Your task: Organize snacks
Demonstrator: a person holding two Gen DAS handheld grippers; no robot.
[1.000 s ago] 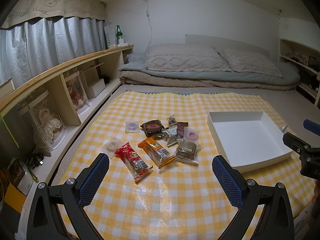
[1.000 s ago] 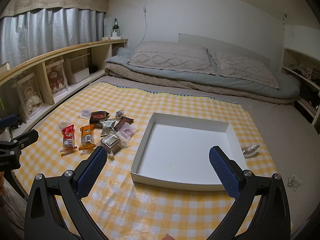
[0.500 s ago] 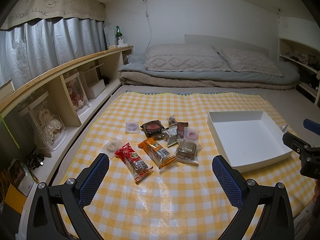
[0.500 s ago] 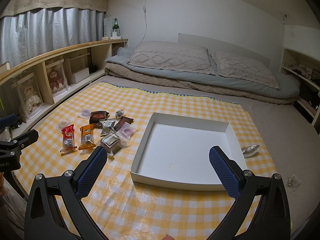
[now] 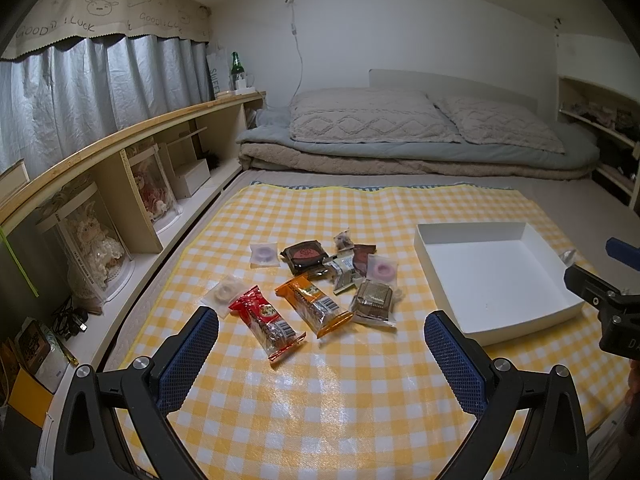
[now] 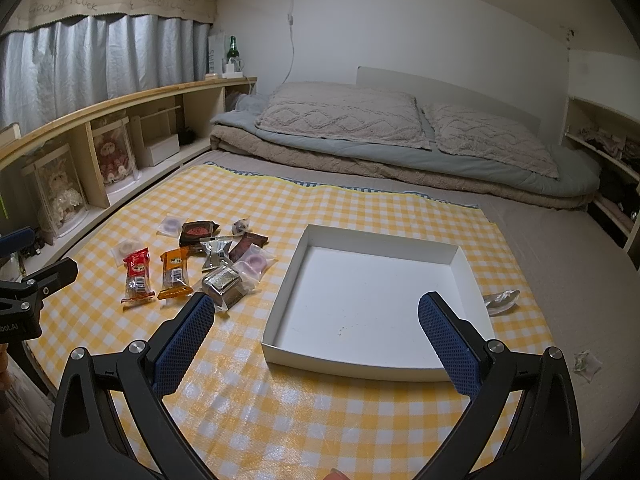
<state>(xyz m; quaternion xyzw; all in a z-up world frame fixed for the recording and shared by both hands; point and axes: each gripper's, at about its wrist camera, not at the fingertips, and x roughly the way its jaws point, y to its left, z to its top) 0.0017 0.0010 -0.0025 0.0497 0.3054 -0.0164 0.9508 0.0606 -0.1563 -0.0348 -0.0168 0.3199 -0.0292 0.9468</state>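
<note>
1. Two grippers hover above the near edge of a yellow checked cloth (image 5: 360, 216), both with their blue-padded fingers spread wide and nothing between them: the left gripper (image 5: 320, 344) and the right gripper (image 6: 316, 332).
2. Beyond the left gripper lies a loose cluster of snacks towards the cloth's left side, all flat on the cloth.
3. Nearest are a red packet (image 5: 266, 322) and an orange packet (image 5: 314, 306), lying side by side, with a brown square cake (image 5: 374, 300) just to their right.
4. Behind them sit a dark red-labelled packet (image 5: 306, 254), a pink ring sweet (image 5: 383, 269), a purple ring sweet (image 5: 264, 254) and a white ring sweet (image 5: 224, 290).
5. One white shallow box (image 6: 470, 280) rests on the cloth's right half, ahead of the right gripper, with no snacks in it.
6. Off the cloth's right edge lies a crumpled silver wrapper (image 6: 502, 300).
7. Pillows (image 5: 372, 120) lie on folded bedding past the cloth's far edge.
</note>
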